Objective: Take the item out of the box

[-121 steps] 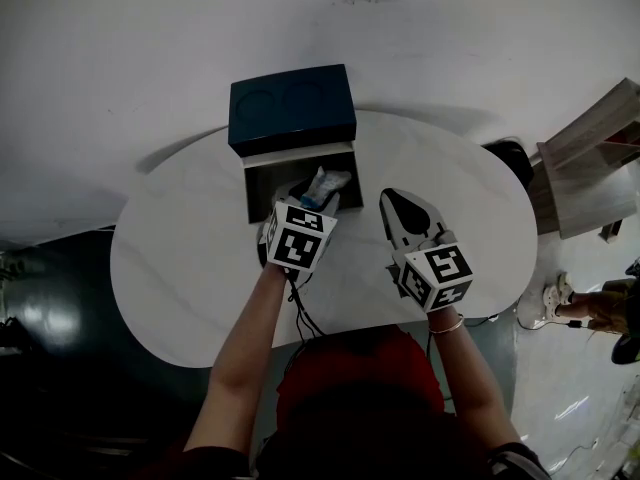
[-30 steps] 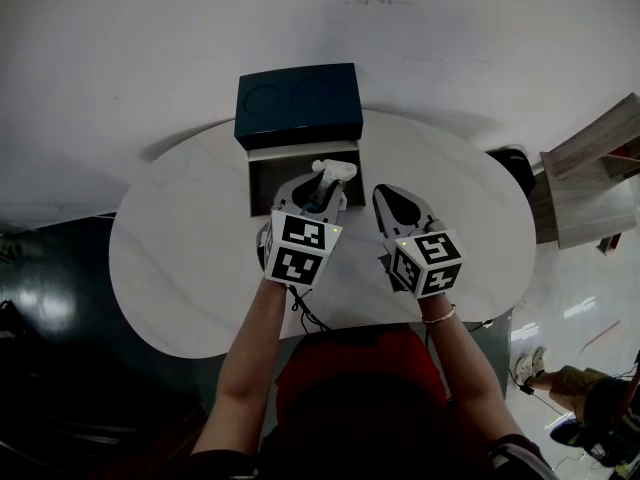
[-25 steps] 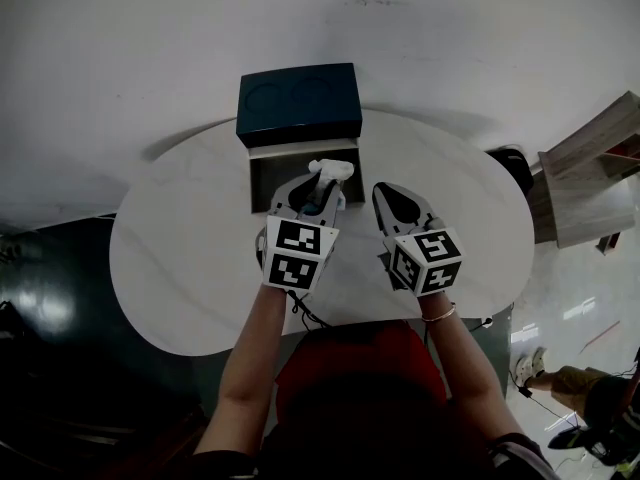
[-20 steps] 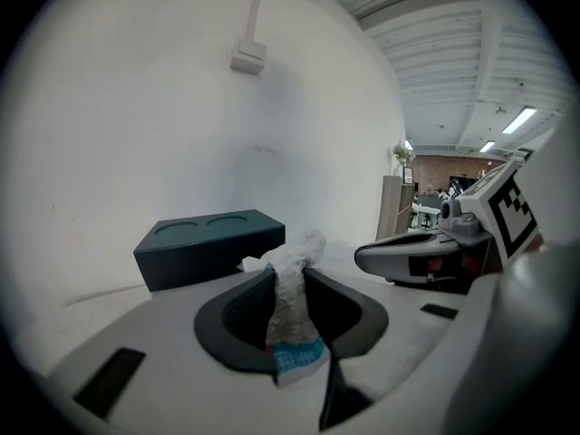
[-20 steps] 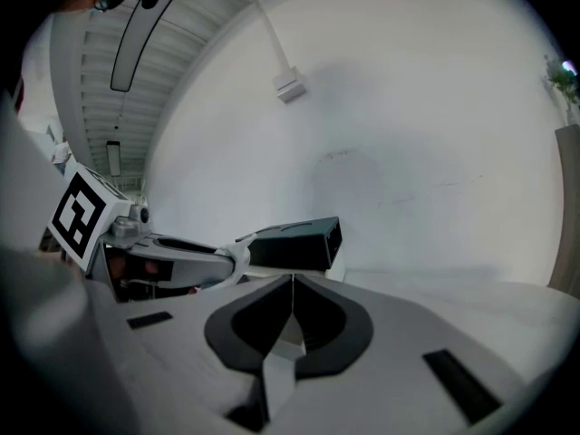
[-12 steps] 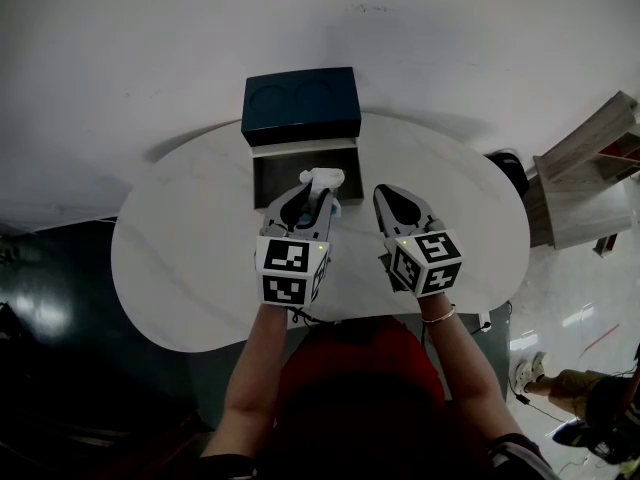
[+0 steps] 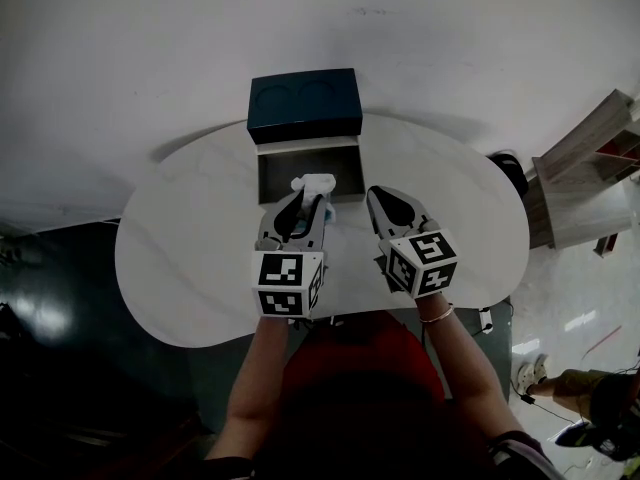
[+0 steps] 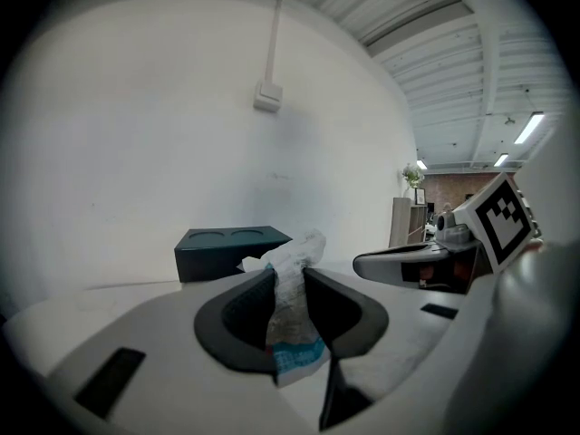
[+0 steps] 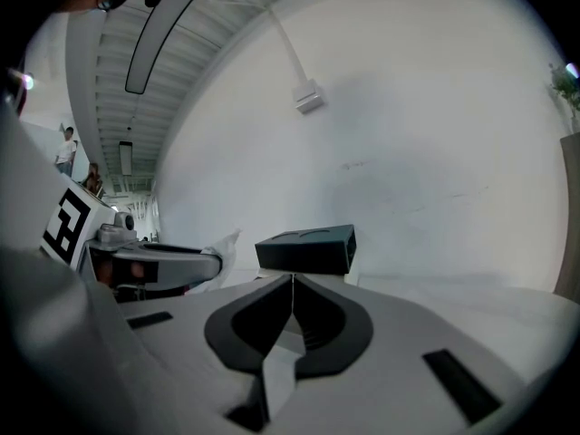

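Observation:
An open box [image 7: 276,164] stands at the far side of the white oval table [image 7: 190,238], its dark blue lid [image 7: 305,105] folded back upright. My left gripper [image 7: 303,196] is shut on a crinkled white packet with a blue end [image 7: 313,185], held just in front of the box's near wall. In the left gripper view the packet [image 8: 292,308] stands pinched between the dark pads, its top poking above them, with the lid [image 8: 230,250] beyond. My right gripper [image 7: 384,200] hovers beside it to the right, shut and empty; in its own view [image 9: 292,281] the jaws meet.
A wooden shelf unit [image 7: 592,158] stands on the floor to the right, with a dark round object [image 7: 507,164] by the table's right edge. A cable [image 7: 318,318] hangs at the table's near edge. A white wall rises behind the box.
My left gripper has drawn back toward me with the packet, lifting it from inside the box to just in front of it. The right gripper has hardly moved.

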{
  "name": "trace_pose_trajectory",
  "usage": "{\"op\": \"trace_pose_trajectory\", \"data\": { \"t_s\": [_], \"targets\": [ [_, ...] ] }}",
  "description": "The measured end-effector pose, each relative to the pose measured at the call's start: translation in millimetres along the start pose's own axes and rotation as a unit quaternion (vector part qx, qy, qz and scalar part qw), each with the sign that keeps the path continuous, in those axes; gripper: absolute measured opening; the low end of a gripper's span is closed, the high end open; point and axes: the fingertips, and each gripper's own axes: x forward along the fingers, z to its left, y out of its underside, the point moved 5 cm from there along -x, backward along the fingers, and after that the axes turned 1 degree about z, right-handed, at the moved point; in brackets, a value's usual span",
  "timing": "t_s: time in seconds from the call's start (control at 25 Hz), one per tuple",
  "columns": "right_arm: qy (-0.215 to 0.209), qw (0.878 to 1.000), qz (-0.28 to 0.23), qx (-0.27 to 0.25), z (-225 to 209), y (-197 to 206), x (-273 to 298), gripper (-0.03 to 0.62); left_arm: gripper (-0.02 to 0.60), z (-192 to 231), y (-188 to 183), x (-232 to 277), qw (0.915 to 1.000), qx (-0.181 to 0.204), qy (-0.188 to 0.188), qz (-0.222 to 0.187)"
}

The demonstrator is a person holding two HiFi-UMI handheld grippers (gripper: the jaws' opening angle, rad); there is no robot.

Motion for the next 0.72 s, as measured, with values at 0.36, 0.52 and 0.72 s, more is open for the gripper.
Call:
{"op": "trace_pose_trajectory", "data": {
  "t_s": [0.36, 0.52, 0.72],
  "targets": [
    [-0.003, 1.0, -0.005, -0.008, 10.7, 0.2, -8.1, 0.015, 0.113, 4.6, 5.1, -22.2, 0.9995, -0.021, -0.017, -0.016],
    [0.002, 1.0, -0.002, -0.02, 14.2, -1.4, -11.2, 0.015, 0.113, 5.4, 8.4, -28.8, 0.9992, -0.028, -0.021, -0.019],
    [0.004, 1.0, -0.007, -0.021, 18.1, -2.8, -14.9, 0.015, 0.112, 5.2, 9.0, -36.0, 0.9989, -0.029, -0.027, -0.025]
  ]
}}
